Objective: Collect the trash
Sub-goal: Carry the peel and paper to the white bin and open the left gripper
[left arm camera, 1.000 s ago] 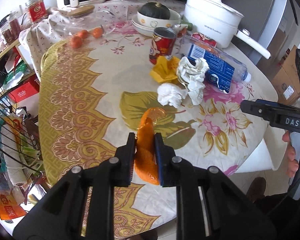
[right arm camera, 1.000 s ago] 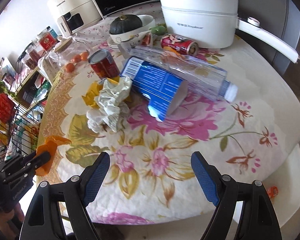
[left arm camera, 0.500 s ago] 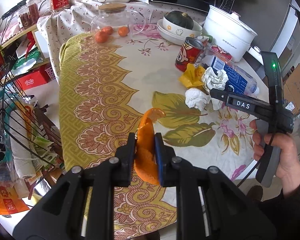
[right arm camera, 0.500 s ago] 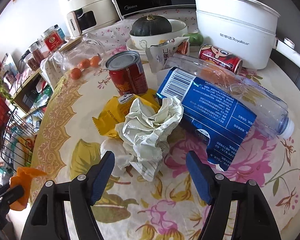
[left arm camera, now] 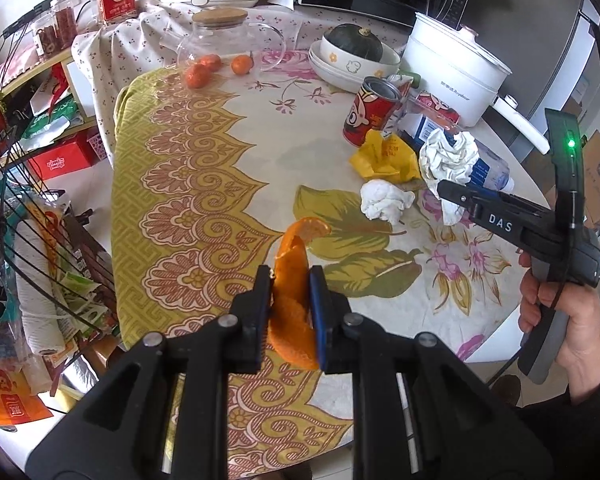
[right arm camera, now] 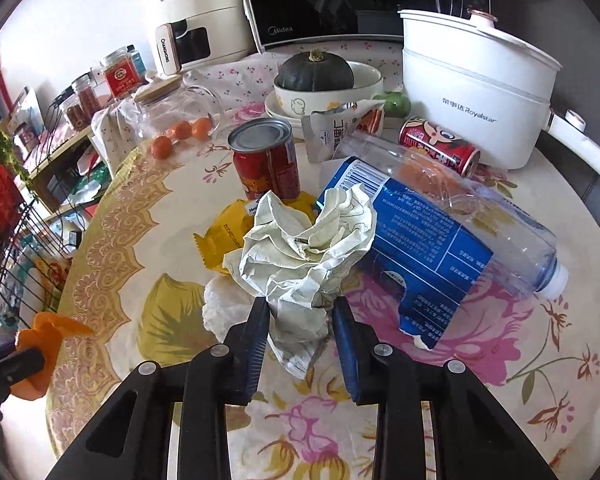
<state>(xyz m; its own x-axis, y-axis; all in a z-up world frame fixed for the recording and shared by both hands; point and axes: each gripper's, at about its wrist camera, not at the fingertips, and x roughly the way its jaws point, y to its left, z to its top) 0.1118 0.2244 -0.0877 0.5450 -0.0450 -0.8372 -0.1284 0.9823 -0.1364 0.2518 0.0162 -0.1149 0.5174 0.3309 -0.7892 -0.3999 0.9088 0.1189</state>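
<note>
Right gripper (right arm camera: 300,320) has narrowed since earlier, jaws now flanking crumpled paper (right arm camera: 308,256); grip unconfirmed. Left gripper (left arm camera: 290,292) stays clamped on curled orange peel (left arm camera: 296,276), 12 o'clock.

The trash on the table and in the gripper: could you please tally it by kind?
Orange peel: 1
Crumpled paper: 2, cream wad and white wad
Yellow wrapper: 1
Plastic bottle: 1
Red cans: 2, upright can and lying can
Torn pouch: 1
Total: 8
</note>
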